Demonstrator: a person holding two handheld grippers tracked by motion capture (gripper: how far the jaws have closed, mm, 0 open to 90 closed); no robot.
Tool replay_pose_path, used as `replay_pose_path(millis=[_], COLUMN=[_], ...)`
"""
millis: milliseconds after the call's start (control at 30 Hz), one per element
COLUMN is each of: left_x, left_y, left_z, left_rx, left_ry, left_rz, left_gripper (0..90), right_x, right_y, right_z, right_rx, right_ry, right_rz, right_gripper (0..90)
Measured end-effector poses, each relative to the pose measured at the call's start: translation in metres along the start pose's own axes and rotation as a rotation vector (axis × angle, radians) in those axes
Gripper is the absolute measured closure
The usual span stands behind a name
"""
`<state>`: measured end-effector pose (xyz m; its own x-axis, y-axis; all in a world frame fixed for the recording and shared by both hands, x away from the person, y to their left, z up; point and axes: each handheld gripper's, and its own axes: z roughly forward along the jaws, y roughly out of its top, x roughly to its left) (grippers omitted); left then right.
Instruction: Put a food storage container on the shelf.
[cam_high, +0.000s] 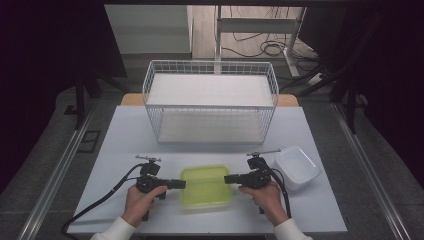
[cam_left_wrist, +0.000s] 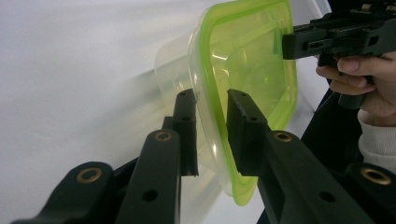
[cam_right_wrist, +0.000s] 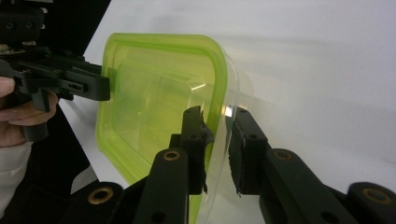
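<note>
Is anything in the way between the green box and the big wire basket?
Nothing visible. The green box sits near the table's front edge, a gripper at each end, and bare table lies between it and the wire basket. The white tub sits off to the right.

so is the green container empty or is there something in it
Empty. Through the green container, the high view shows just its bare floor, and both gripper views look into a clear, hollow interior. The left gripper and right gripper straddle its rim.

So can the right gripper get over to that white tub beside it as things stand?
Probably not yet: the right gripper has its jaws astride the green-lidded container rim. Once it lets go, the white tub sits close by, with bare table between.
</note>
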<state>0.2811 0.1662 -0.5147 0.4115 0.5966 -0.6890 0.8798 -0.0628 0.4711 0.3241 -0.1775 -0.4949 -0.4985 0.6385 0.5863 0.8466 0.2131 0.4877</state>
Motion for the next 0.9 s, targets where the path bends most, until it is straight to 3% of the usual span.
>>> replay_pose_path(millis=[200,333,600,800,900], left_x=[-0.002,-0.004,-0.008,-0.012,-0.02], left_y=[0.003,0.005,0.004,0.004,0.006], left_z=[-0.006,-0.011,-0.016,-0.021,-0.023], left_rx=[-0.041,-0.049,-0.063,-0.088,-0.085], left_ry=[-0.019,-0.005,-0.006,-0.001,0.036], left_rz=[0.016,0.033,0.055,0.074,0.121], left_gripper=[79.4,80.0,80.0,80.1,80.2], right_x=[0.002,0.011,0.017,0.025,0.028], right_y=[0.001,0.0,0.002,0.003,0.003], right_z=[-0.005,-0.005,-0.01,-0.013,-0.016], right_rx=[-0.019,-0.023,-0.051,-0.054,-0.064], right_ry=[0.012,-0.025,-0.019,-0.043,-0.048], right_rz=[-0.022,-0.075,-0.115,-0.159,-0.185], right_gripper=[79.7,79.6,79.6,79.5,79.5])
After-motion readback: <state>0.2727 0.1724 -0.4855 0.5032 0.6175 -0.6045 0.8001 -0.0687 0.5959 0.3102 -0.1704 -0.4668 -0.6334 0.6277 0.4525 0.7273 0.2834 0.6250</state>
